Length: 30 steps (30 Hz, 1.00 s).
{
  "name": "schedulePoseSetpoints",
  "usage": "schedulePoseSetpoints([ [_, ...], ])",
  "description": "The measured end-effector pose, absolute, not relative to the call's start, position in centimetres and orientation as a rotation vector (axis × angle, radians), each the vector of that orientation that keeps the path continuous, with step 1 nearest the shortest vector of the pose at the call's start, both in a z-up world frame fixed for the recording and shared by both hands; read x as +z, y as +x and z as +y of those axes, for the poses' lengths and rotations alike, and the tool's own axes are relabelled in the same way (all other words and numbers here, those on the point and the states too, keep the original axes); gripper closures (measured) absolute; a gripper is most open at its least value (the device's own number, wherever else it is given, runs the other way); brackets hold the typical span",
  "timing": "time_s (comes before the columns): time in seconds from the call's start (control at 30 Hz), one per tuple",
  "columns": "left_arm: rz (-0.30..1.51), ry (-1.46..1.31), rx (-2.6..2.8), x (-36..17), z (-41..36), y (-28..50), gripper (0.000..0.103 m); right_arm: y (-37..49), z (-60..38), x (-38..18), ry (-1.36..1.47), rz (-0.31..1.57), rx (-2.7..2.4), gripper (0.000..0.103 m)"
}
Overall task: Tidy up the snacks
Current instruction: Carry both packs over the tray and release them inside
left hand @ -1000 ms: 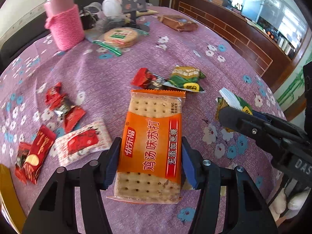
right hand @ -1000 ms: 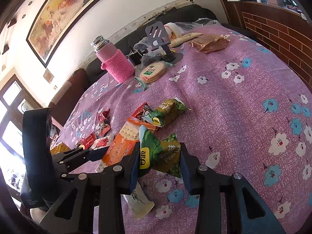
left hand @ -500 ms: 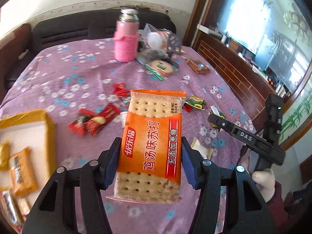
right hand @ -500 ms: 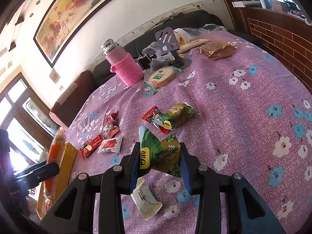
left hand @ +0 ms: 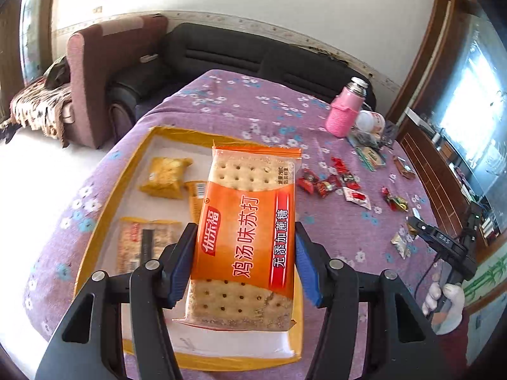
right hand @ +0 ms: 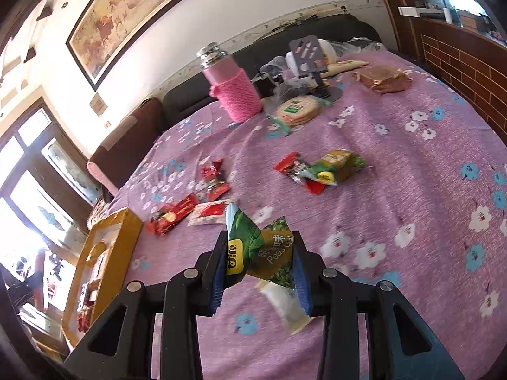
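Note:
My left gripper (left hand: 242, 261) is shut on an orange cracker pack (left hand: 247, 234) and holds it above the yellow-rimmed tray (left hand: 126, 174), which holds several yellow and orange snack packs. My right gripper (right hand: 259, 269) is shut on a green pea snack bag (right hand: 259, 247) and holds it above the purple flowered tablecloth (right hand: 396, 164). The tray also shows at the left of the right wrist view (right hand: 104, 253). Red candy packs (right hand: 187, 209) and a green pack (right hand: 332, 171) lie loose on the table. The right gripper shows far right in the left wrist view (left hand: 443, 243).
A pink-sleeved bottle (right hand: 234, 85), a round cracker pack (right hand: 298, 110), a phone stand (right hand: 313, 63) and a brown bag (right hand: 383, 79) stand at the table's far side. A white packet (right hand: 288, 307) lies under my right gripper. Sofas (left hand: 221, 53) line the wall.
My left gripper has carried the cracker pack left from the loose snacks to above the tray. My right gripper has kept the pea bag and shifted slightly.

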State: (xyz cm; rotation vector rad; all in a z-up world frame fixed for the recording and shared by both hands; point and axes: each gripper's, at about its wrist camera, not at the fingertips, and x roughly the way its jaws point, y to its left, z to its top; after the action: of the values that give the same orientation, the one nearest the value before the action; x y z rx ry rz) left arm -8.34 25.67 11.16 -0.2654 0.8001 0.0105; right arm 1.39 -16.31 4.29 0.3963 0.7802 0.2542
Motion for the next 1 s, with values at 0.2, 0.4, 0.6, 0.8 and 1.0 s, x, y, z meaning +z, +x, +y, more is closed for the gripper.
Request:
schedulePoseSetpoints([
  [0.2,0.833,-0.288,0.090,8.3,29.2,-10.0,0.046,-1.2,-7.1,7.2,0.308,0.802,0.436,0.066],
  [0.4,0.869,-0.324,0.078,6.0,31.1,-11.1,0.046,-2.6,2.6,7.4,0.242,0.874,0.607,0.066],
  [0.6,0.921,-0.358,0.036,3.8,31.3,-11.3,0.046,-2.7,11.0,6.2,0.136,0.937,0.685,0.066],
  [0.8,0.935,-0.338,0.016,3.1,30.7,-10.5,0.046,-1.6,16.1,3.9,0.025,0.992,0.664,0.066],
  [1.0,0.938,-0.362,-0.016,3.1,30.9,-10.1,0.046,-0.3,17.5,2.0,-0.023,1.018,0.602,0.064],
])
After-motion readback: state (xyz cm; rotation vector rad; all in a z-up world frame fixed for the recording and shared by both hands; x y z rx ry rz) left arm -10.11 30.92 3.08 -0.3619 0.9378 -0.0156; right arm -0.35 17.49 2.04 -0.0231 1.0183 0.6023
